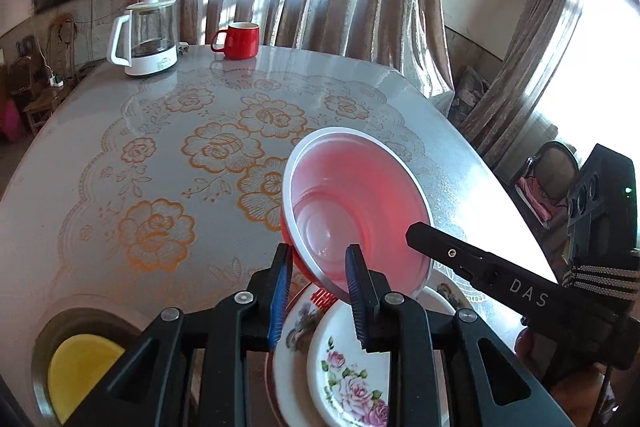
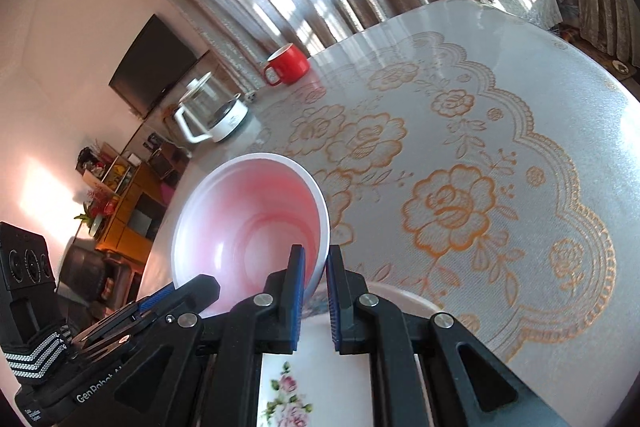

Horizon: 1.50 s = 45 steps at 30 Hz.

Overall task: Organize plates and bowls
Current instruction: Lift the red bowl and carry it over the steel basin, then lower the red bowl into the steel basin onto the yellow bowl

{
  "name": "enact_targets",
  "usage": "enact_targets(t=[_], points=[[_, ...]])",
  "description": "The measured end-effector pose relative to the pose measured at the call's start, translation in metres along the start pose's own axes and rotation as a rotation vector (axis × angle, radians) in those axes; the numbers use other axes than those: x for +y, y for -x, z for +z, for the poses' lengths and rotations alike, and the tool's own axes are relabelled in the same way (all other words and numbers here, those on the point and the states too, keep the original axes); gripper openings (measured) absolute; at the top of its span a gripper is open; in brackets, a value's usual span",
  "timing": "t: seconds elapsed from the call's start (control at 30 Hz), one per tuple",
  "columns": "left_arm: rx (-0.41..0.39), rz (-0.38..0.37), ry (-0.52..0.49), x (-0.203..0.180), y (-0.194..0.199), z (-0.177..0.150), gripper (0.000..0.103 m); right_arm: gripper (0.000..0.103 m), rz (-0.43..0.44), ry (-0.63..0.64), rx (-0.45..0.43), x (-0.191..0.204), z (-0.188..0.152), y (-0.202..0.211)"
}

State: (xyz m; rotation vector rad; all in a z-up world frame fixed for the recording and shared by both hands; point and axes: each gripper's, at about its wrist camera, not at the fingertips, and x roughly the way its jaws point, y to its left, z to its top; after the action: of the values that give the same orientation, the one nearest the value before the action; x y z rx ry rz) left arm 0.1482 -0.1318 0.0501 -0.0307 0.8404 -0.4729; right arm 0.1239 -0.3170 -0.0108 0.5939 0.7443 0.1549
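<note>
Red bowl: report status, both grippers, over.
Left gripper and right gripper both shut on red bowl rim, opposite sides. Bowl tilted, held above floral plates. Red mug, kettle far off, clear.

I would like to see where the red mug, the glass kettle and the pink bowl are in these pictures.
red mug point(image 1: 241, 41), left wrist view, on the middle of its red side.
glass kettle point(image 1: 154, 23), left wrist view, on its clear glass body.
pink bowl point(image 2: 248, 227), right wrist view, on its inner wall.
</note>
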Motion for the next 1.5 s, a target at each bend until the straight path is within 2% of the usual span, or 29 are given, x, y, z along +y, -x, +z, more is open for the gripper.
enact_targets(t=[0.17,0.67,1.17,1.5], points=[[-0.034,0.043,0.011,0.017,0.024,-0.020,0.027,0.009,0.024,0.045,0.022,0.025,-0.016,-0.003],[-0.091,0.098,0.119,0.073,0.078,-0.063,0.027,0.009,0.082,0.158,0.088,0.092,-0.059,-0.016],[-0.097,0.093,0.180,0.096,0.098,-0.094,0.027,0.009,0.116,0.219,0.116,0.119,-0.080,-0.013],[-0.107,0.092,0.225,0.125,0.119,-0.114,0.027,0.009,0.186,0.276,0.149,0.149,-0.093,-0.017]])
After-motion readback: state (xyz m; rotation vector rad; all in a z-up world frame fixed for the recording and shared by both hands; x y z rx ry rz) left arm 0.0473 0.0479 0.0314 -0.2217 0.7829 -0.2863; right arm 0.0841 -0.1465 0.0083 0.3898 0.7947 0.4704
